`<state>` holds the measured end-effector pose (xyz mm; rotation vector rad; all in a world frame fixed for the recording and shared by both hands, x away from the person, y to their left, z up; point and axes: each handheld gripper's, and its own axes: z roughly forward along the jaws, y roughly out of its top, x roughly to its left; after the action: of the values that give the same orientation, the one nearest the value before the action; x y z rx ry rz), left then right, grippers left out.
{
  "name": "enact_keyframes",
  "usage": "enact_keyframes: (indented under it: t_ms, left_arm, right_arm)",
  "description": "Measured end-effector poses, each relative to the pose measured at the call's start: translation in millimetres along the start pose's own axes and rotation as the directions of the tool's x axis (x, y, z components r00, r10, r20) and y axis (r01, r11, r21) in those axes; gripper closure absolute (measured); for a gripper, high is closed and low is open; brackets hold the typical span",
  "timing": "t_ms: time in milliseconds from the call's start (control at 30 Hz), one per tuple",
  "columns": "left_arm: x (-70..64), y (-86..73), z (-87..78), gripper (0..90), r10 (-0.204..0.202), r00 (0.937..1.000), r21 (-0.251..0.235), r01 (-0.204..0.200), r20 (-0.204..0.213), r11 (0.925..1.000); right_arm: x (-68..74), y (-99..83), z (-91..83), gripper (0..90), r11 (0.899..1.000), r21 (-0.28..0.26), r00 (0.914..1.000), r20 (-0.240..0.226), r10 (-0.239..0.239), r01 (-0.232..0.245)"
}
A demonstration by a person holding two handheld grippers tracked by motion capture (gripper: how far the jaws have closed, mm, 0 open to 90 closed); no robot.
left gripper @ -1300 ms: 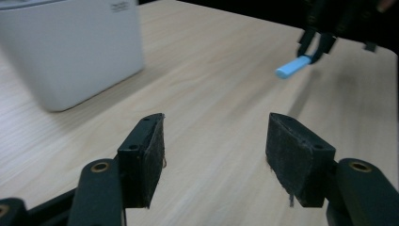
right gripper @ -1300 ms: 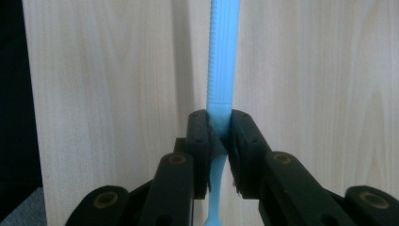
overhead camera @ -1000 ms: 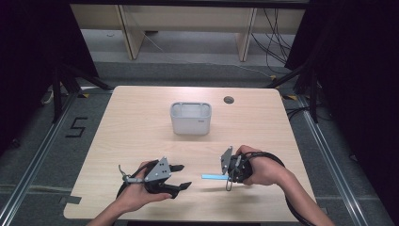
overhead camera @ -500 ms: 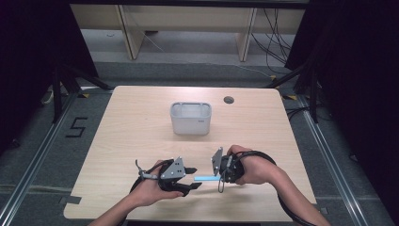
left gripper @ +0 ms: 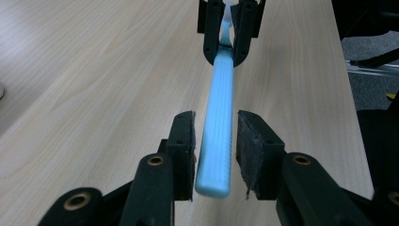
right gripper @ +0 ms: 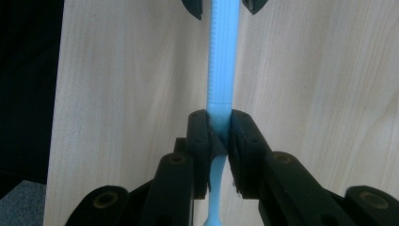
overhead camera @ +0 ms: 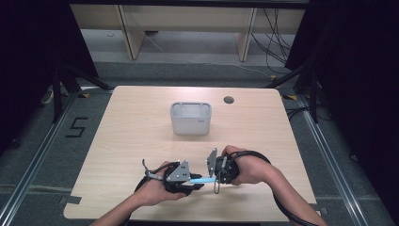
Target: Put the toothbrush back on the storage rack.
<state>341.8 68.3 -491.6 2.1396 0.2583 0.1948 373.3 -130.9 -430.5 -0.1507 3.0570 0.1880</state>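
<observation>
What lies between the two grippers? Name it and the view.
The light blue toothbrush bridges the left gripper and right gripper in the high view.

Both forearms in from the near edge, left gripper (overhead camera: 196,179) low at near centre, jaws parted and pointing right, right gripper (overhead camera: 212,175) just beside it, jaws pinched together and pointing left, tips nearly meeting
</observation>
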Motion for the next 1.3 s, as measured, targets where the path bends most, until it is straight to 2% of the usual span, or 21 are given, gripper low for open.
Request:
enact_keyframes:
  t_ms: [67, 100, 400, 433, 467, 567, 667, 700, 733, 767, 800, 833, 933, 1033, 1100, 1133, 1167, 1200, 1233, 1267, 1300]
  left_arm:
    - [0.4, 0.1, 0.5, 67.9, -0.001, 1.0, -0.002, 0.001, 0.005, 1.0]
    - [0.0, 0.0, 1.7, 68.5, -0.007, 0.9999, -0.012, 0.007, 0.008, 0.9999]
    - [0.1, -0.7, 4.0, 75.2, -0.006, 0.9994, 0.007, 0.006, 0.033, 1.0]
    - [-0.1, -1.2, 4.5, 75.2, -0.006, 0.9994, 0.003, 0.006, 0.034, 1.0]
    - [0.0, -1.2, 4.1, 76.2, -0.002, 0.9993, 0.01, 0.002, 0.037, 1.0]
    - [-0.1, -1.2, 3.9, 77.7, 0.003, 0.999, 0.011, -0.003, 0.045, 0.9999]
    - [0.0, -0.7, 2.1, 77.9, 0.008, 0.9991, 0.013, -0.008, 0.043, 0.9999]
    - [0.2, -0.8, 1.4, 78.0, 0.006, 0.9992, 0.009, -0.006, 0.039, 0.9999]
    - [1.0, -0.8, 0.1, 78.0, 0.013, 0.9991, 0.013, -0.013, 0.04, 0.9998]
    - [1.0, -0.8, 0.1, 78.1, 0.013, 0.9991, 0.013, -0.013, 0.04, 0.9998]
    - [-0.2, -1.4, 0.2, 78.1, 0.001, 0.9995, 0.0, -0.001, 0.031, 1.0]
    - [1.0, -2.1, -1.6, 78.1, 0.001, 0.9996, -0.003, -0.001, 0.028, 1.0]
    - [2.9, -3.4, -4.0, 78.1, 0.003, 0.9999, -0.002, -0.003, 0.013, 1.0]
    - [4.0, -7.9, -7.0, 78.1, -0.017, 0.9998, -0.016, 0.017, -0.004, 0.9997]
    - [4.3, -9.2, -7.5, 78.1, -0.022, 0.9998, -0.023, 0.022, -0.005, 0.9995]
    - [4.2, -10.2, -8.9, 78.1, -0.028, 0.9995, -0.021, 0.028, -0.015, 0.9994]
    - [4.3, -11.5, -9.6, 78.2, -0.035, 0.9993, -0.026, 0.035, -0.014, 0.9991]
    - [4.3, -12.8, -10.3, 78.2, -0.04, 0.9989, -0.033, 0.039, -0.023, 0.9987]
    - [5.1, -15.8, -12.0, 78.2, -0.052, 0.9983, -0.044, 0.05, -0.027, 0.9978]
    - [5.1, -15.8, -12.0, 78.1, -0.052, 0.9983, -0.044, 0.05, -0.027, 0.9978]
    - [5.2, -17.1, -14.1, 78.1, -0.062, 0.9973, -0.043, 0.06, -0.039, 0.9973]
  right_arm:
    - [0.4, 0.4, 0.4, 79.4, 1.0, 0.003, 1.0, -0.005, 0.001, -0.001]
    - [-1.2, 1.5, 1.7, 79.4, 0.999, -0.008, 0.9994, -0.005, -0.034, 0.033]
    - [0.5, 4.0, 1.1, 79.3, 0.999, -0.004, 0.9994, -0.002, -0.034, 0.034]
    - [-0.7, 4.7, 0.4, 79.3, 0.998, -0.003, 0.998, 0.013, -0.062, 0.062]
    - [1.3, 4.9, 0.6, 79.2, 1.0, 0.008, 0.9997, -0.004, -0.026, 0.026]
    - [-0.4, 5.8, 1.1, 78.9, 0.999, 0.0, 0.9985, 0.005, -0.055, 0.055]
    - [1.1, 6.0, 1.2, 78.1, 1.0, 0.003, 0.9998, 0.008, -0.019, 0.019]
    - [-1.2, 6.2, 1.0, 77.8, 0.999, -0.011, 0.9985, 0.021, -0.05, 0.05]
    - [3.5, 5.3, 0.2, 77.0, 0.999, -0.011, 0.9994, 0.005, 0.034, -0.034]
    - [-0.6, 4.9, 0.2, 75.0, 0.999, -0.038, 0.9998, 0.019, -0.01, 0.01]
    - [-0.6, 4.9, 0.2, 75.0, 0.999, -0.038, 0.9998, 0.019, -0.01, 0.01]
    - [-2.2, 2.2, -2.2, 67.3, 0.998, -0.06, 0.9997, 0.011, 0.023, -0.022]
    - [0.0, -0.6, -5.0, 65.0, 0.994, -0.074, 0.9967, 0.014, 0.08, -0.079]
    - [0.7, -10.1, -11.8, 59.1, 0.976, -0.155, 0.987, 0.029, 0.158, -0.152]
    - [1.2, -12.9, -13.4, 57.9, 0.97, -0.175, 0.9839, 0.032, 0.176, -0.168]
    - [3.8, -15.4, -16.2, 57.1, 0.96, -0.185, 0.9743, 0.038, 0.222, -0.211]
    - [4.9, -20.1, -18.2, 55.8, 0.94, -0.256, 0.9701, 0.031, 0.241, -0.225]
    - [4.9, -20.1, -18.2, 55.8, 0.94, -0.256, 0.9701, 0.031, 0.241, -0.225]
    - [6.5, -26.1, -21.5, 54.7, 0.92, -0.307, 0.9639, 0.03, 0.265, -0.243]
    - [6.5, -26.1, -21.5, 54.7, 0.92, -0.307, 0.9639, 0.03, 0.265, -0.243]
    - [10.1, -33.1, -24.7, 53.8, 0.883, -0.381, 0.9484, 0.048, 0.313, -0.272]
